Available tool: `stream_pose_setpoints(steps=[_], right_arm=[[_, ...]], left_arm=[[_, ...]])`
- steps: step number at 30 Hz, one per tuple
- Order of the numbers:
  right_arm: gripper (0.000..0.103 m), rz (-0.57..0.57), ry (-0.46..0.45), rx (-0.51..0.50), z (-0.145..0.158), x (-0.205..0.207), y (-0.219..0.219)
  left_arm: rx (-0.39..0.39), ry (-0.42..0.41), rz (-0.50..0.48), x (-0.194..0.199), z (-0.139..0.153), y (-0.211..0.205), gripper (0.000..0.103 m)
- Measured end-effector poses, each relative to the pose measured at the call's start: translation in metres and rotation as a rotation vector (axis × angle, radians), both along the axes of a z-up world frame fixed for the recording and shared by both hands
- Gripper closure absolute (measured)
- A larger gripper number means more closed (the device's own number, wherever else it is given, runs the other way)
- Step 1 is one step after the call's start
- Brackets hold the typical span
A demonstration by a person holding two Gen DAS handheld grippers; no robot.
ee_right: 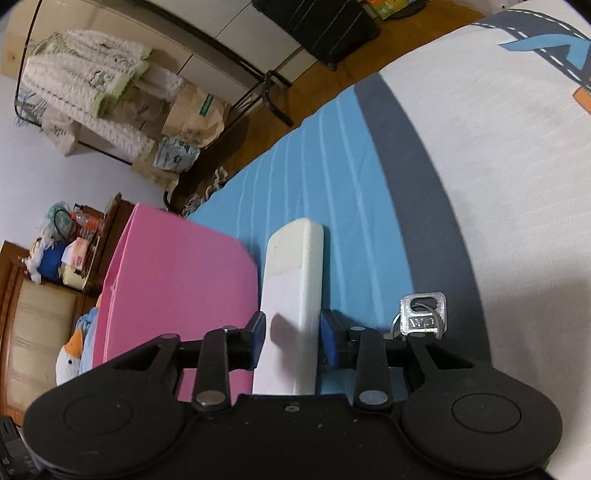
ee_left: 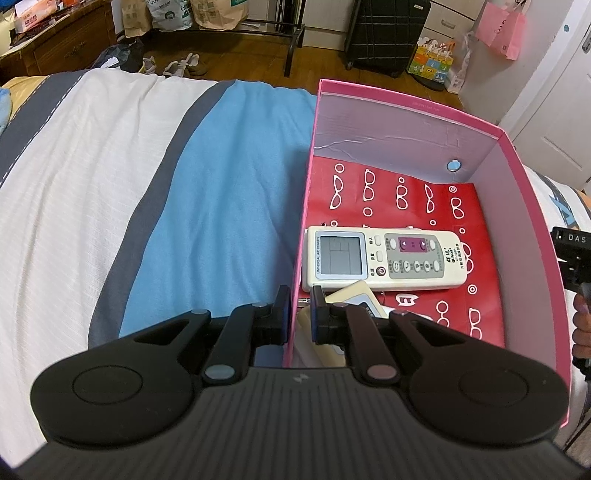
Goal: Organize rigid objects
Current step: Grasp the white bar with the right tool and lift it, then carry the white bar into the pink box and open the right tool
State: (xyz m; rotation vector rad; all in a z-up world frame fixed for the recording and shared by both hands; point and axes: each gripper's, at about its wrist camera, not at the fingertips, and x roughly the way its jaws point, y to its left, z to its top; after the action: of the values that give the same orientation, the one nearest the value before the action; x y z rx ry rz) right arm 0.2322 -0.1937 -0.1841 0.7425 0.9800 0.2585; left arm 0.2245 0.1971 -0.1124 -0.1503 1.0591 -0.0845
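Observation:
A pink box (ee_left: 406,107) with a red glasses-print lining sits on the bed. A white air-conditioner remote (ee_left: 384,258) lies flat inside it, beside cream cards (ee_left: 354,299). My left gripper (ee_left: 300,314) is shut on the box's left wall (ee_left: 301,236), one finger outside and one inside. In the right wrist view my right gripper (ee_right: 291,341) is shut on a white remote (ee_right: 291,295), seen from its back, held above the blue bedsheet next to the pink box's outer wall (ee_right: 173,280). A silver key tag (ee_right: 423,314) lies on the sheet just right of the right gripper.
The bedcover (ee_left: 221,184) has blue, grey and white bands. Beyond the bed edge are a wooden floor, shoes (ee_left: 184,64), paper bags (ee_left: 214,14), a black suitcase (ee_left: 384,33) and a wooden cabinet (ee_left: 55,44). The other gripper's body (ee_left: 572,254) shows at the box's right.

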Motion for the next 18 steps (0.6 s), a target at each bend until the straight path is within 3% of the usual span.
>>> stream_pose_setpoints(steps=[6,8,12,15,18], right_arm=[[0.062,0.071,-0.067,-0.046,-0.001,0.008,0.009],[0.077,0.077,-0.082,-0.074,0.005,0.005,0.010],[0.083,0.122,-0.154,-0.121,0.026,-0.009,0.015],[0.082,0.204,-0.149,-0.291,0.044,-0.018,0.033],[0.081,0.251,-0.125,-0.344,0.050,-0.023,0.043]], left_arm=[[0.000,0.001,0.002,0.000,-0.001,-0.001,0.095],[0.000,0.003,0.003,-0.001,0.000,-0.001,0.095],[-0.006,-0.001,0.008,-0.002,0.000,0.000,0.095],[-0.024,-0.001,0.027,-0.002,0.000,0.003,0.095],[-0.016,-0.004,0.022,-0.003,0.000,0.003,0.095]])
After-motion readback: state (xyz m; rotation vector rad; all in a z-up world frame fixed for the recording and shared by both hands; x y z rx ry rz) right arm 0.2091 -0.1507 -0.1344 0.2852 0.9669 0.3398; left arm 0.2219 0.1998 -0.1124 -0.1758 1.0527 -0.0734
